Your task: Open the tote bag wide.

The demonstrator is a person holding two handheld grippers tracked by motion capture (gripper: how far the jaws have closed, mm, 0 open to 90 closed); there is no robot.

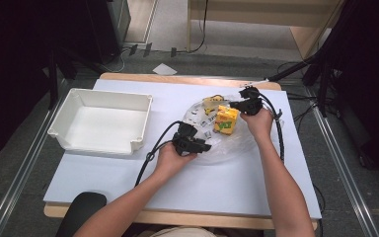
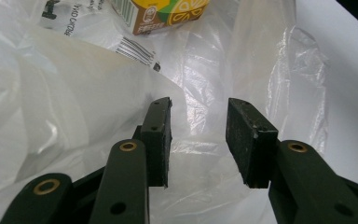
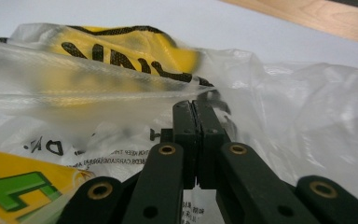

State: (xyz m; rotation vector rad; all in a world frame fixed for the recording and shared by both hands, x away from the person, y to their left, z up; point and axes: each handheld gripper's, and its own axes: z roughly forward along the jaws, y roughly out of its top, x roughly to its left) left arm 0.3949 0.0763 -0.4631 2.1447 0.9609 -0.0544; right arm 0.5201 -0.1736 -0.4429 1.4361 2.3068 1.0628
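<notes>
Our left gripper (image 2: 198, 140) stands open over the clear plastic bag (image 2: 74, 107). Our right gripper (image 3: 196, 116), farther right, pinches that bag's film beside the yellow carton (image 1: 225, 120).

Lab or recording room, not a home: the table (image 1: 128, 182) is a plain wooden one topped with a white board, set on grey carpet floor (image 1: 10, 182) with metal rails (image 1: 343, 168) running down both sides. Black stands (image 1: 321, 74) and dark gear crowd the left and right edges, cables (image 1: 123, 55) trail across the floor behind, and light-wood furniture (image 1: 256, 12) sits at the back. An empty white plastic bin (image 1: 135, 143) on the table looks like a staged prop, so a test setup.
</notes>
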